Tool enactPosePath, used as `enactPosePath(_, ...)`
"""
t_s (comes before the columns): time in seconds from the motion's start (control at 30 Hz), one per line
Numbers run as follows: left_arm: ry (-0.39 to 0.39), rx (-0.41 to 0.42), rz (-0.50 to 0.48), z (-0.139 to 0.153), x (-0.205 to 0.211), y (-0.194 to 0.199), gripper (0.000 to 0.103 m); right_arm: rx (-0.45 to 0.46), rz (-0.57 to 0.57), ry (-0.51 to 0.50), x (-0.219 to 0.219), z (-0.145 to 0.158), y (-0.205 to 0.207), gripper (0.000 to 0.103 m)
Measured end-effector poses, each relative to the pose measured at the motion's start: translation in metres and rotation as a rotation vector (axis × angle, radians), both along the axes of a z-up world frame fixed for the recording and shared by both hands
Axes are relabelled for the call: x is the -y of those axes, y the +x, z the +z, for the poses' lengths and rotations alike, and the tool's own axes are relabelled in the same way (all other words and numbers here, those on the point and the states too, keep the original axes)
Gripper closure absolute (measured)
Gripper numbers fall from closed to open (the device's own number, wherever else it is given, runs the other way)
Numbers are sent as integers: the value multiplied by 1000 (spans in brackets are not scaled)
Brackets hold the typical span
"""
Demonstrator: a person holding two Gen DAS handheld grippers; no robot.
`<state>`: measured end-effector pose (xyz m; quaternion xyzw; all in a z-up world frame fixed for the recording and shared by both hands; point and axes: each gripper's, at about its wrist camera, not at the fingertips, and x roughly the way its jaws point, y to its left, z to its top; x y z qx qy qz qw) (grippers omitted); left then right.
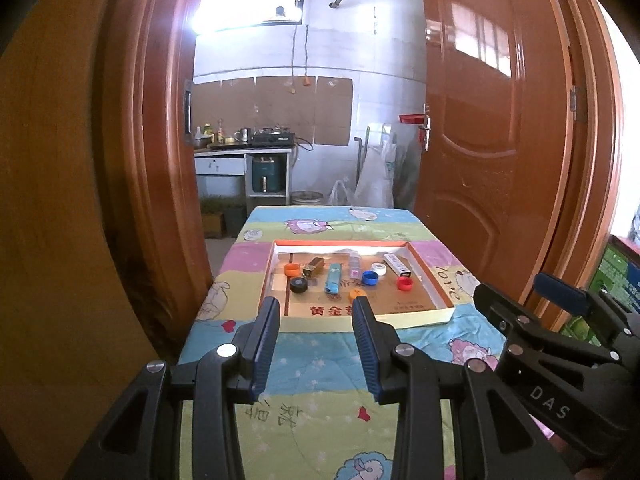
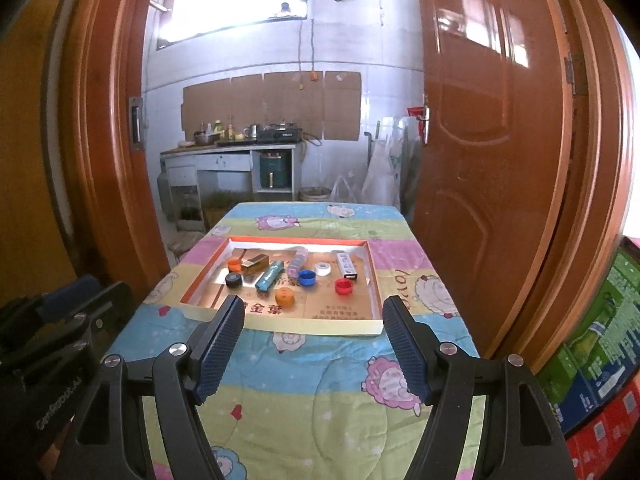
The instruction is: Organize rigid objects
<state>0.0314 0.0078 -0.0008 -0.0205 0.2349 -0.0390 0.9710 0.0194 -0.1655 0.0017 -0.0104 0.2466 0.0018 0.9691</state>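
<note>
Nearest to me, my left gripper (image 1: 316, 312) hangs over the near part of the bench (image 2: 304, 400), which is draped in a pastel cartoon-sheep quilt; its jaws stand partly spread with nothing between them. My right gripper (image 2: 314, 312) hovers beside it, jaws spread wider and equally empty. Just beyond both lies the shallow cardboard tray with the orange rim (image 2: 372, 280), and every loose piece I can see already sits inside it: an orange bottle cap (image 2: 284, 296) closest, then a red cap (image 2: 344, 286), a blue cap (image 2: 307, 277), a black cap (image 2: 234, 279) and a teal cylindrical tube (image 2: 269, 275), with a gold rectangular box (image 2: 253, 264), a second orange cap (image 2: 233, 265), a clear plastic case (image 2: 298, 261), a white tape roll (image 2: 322, 269) and a white oblong packet (image 2: 346, 266) farther back. I judge the gathering done, since nothing lies on the quilt; whether sorting within the tray remains, I cannot tell.
</note>
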Motion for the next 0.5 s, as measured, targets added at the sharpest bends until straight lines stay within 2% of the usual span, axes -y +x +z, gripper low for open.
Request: enactPosePath(0.5,-2,-14,-7,1,5,-11,66,-2,-14,-9,2,1,-11,30)
